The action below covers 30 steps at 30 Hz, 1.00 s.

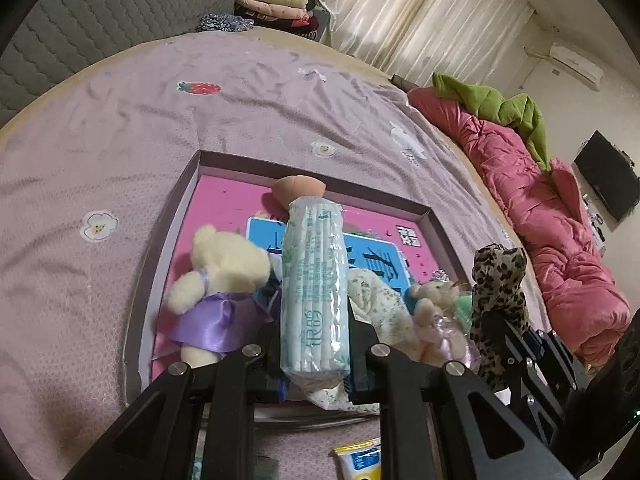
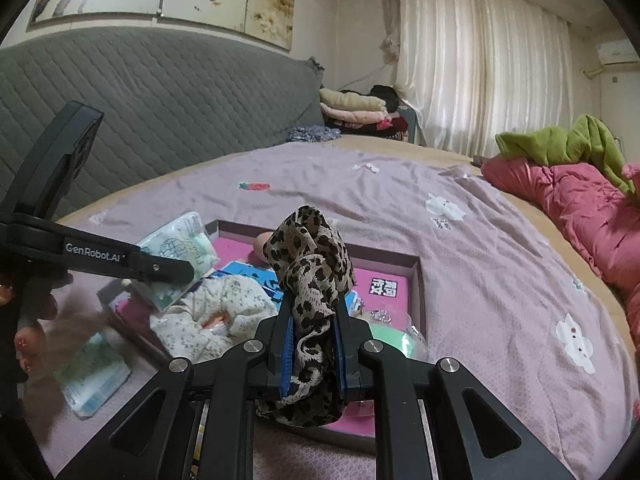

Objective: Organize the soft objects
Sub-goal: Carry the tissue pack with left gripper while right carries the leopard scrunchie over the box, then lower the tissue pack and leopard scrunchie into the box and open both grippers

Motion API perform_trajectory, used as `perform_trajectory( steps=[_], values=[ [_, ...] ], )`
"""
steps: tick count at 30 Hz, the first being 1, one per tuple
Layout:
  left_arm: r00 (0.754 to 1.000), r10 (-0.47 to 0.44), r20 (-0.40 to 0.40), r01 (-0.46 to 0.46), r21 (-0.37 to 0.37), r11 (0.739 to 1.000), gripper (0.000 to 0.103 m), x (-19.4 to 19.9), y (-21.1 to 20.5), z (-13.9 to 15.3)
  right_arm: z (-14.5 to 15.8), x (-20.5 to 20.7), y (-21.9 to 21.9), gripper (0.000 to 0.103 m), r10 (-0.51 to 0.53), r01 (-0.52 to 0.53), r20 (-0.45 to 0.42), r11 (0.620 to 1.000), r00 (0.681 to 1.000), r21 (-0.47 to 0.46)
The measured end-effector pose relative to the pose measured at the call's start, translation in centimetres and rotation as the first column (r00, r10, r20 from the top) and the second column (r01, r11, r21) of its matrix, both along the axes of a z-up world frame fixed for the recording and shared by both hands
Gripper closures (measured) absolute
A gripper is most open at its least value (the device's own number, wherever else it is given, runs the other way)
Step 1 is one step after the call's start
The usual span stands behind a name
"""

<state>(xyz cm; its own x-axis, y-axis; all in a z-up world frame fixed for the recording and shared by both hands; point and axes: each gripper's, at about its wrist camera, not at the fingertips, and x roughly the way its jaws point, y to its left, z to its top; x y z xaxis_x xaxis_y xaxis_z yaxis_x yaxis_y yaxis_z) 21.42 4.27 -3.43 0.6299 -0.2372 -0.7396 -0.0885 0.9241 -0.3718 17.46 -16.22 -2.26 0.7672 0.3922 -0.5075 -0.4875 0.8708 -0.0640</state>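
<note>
Filling up on the bed (image 1: 120, 128), the shallow box (image 1: 192, 184) already holds a bear in a purple dress (image 1: 212, 280), a floral cloth (image 1: 376, 292) and smaller toys; one tissue pack (image 2: 90, 372) lies outside it. The left gripper (image 1: 316, 344) has its jaws clamped on a tissue packet (image 1: 314, 280) above the box. The right gripper (image 2: 312, 352) has its jaws shut on a leopard-print scarf (image 2: 312, 264).

The box (image 1: 426, 216) is crowded at its near end: a cream bear (image 1: 216, 280), floral cloth (image 1: 376, 292) and small dolls (image 1: 436, 312) block it. Its far half lies mostly bare past a peach sponge (image 1: 298, 188). Around the box, the bedsheet (image 1: 120, 120) is open up to the pink quilt (image 1: 540, 200).
</note>
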Motion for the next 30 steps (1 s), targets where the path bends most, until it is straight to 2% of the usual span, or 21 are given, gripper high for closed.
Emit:
perform_trajectory(
  steps=[8, 12, 18, 28, 30],
  values=[
    [1.0, -0.011, -0.003, 0.011, 0.057, 0.998, 0.083, -0.2, -0.6, -0.1, -0.8, 0.4, 0.8, 0.086, -0.006, 0.006, 0.0, 0.998, 1.0, -0.056],
    [1.0, -0.006, -0.014, 0.008, 0.088, 0.996, 0.083, -0.2, -0.7, -0.2, -1.7, 0.7, 1.7, 0.084, 0.005, -0.007, -0.02, 0.993, 1.0, -0.116],
    [1.0, 0.005, -0.026, -0.002, 0.102, 0.995, 0.083, -0.2, -0.5, -0.2, -2.6, 0.7, 2.6, 0.083, 0.029, -0.034, -0.033, 0.985, 0.999, -0.167],
    [0.999, 0.023, -0.029, -0.02, 0.12, 0.993, 0.083, -0.3, -0.2, 0.1, -3.0, 1.0, 2.5, 0.074, 0.043, -0.053, -0.072, 0.989, 0.996, -0.14],
    [0.999, 0.028, -0.035, -0.024, 0.115, 0.993, 0.083, -0.3, -0.1, 0.1, -2.9, 1.1, 2.4, 0.069, 0.041, -0.05, -0.067, 0.99, 0.997, -0.136]
  ],
)
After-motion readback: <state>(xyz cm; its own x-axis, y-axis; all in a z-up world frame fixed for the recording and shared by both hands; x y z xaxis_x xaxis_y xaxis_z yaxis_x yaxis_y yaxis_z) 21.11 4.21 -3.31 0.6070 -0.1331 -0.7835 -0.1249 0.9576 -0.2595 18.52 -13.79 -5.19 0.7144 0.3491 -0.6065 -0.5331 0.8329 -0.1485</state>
